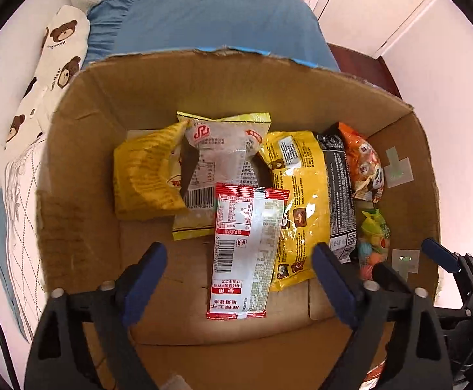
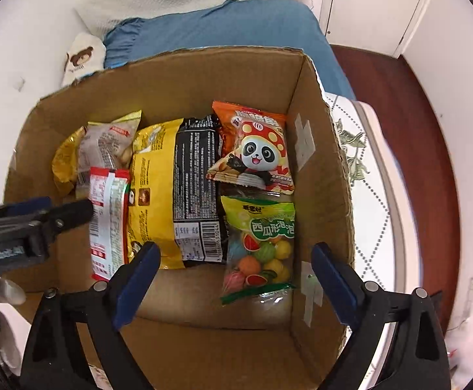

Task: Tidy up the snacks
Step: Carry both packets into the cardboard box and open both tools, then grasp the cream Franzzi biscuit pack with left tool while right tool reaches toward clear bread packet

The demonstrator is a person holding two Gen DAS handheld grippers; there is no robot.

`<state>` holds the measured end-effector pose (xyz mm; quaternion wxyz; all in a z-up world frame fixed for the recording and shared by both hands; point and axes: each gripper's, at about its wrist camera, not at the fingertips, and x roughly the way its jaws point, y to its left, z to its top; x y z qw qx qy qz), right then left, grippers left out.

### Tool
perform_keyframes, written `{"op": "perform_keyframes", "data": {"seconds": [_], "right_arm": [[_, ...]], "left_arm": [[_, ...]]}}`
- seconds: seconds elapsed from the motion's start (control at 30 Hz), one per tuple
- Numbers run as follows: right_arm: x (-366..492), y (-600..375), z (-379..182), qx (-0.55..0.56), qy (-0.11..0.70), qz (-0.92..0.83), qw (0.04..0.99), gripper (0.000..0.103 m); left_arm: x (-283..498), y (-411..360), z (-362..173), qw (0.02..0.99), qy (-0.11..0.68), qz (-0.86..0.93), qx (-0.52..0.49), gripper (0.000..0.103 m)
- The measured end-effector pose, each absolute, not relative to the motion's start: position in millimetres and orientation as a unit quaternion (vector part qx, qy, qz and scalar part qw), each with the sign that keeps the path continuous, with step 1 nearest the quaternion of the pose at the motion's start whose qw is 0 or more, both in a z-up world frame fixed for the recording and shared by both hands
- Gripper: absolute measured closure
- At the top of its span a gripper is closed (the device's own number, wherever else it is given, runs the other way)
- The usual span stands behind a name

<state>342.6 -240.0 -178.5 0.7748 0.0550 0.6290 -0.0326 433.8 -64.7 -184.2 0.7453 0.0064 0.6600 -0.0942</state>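
An open cardboard box (image 1: 83, 169) (image 2: 184, 78) holds several snack packets lying flat. A red and silver packet (image 1: 246, 250) (image 2: 108, 221) lies on top near the front. Beside it are a large yellow bag (image 1: 298, 201) (image 2: 153, 201), a black packet (image 1: 340, 195) (image 2: 197, 178), an orange panda bag (image 2: 252, 149) (image 1: 363, 162) and a green bag of gum balls (image 2: 259, 243) (image 1: 374, 240). My left gripper (image 1: 239, 276) is open and empty above the red packet. My right gripper (image 2: 233, 276) is open and empty above the gum ball bag.
The box stands on a bed with a white patterned quilt (image 2: 370, 195), a blue pillow (image 1: 210, 22) and a bear-print pillow (image 1: 60, 55). A dark wooden bedside surface (image 2: 409, 130) and white cabinet doors (image 2: 376, 3) are at the right.
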Motion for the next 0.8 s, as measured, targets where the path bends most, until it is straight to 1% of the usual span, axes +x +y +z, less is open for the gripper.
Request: {"op": "perform_keyframes", "data": {"seconds": [0.23, 0.33, 0.63, 0.8], "right_arm": [[334, -235, -164, 0.046, 0.614, -0.044, 0.787, 0.007], [325, -233, -157, 0.043, 0.605, -0.046, 0.793, 0.004], [286, -227, -119, 0.015, 0.555, -0.046, 0.83, 0.004], [261, -220, -97, 0.014, 0.526, -0.043, 0.849, 0.004]], "left_arm": [[415, -57, -163, 0.772, 0.629, -0.093, 0.014, 0.006], [401, -56, -151, 0.788, 0.608, -0.091, 0.029, 0.006], [361, -50, -112, 0.837, 0.538, -0.084, 0.051, 0.006], [333, -47, -91, 0.855, 0.509, -0.089, 0.04, 0.006]]}}
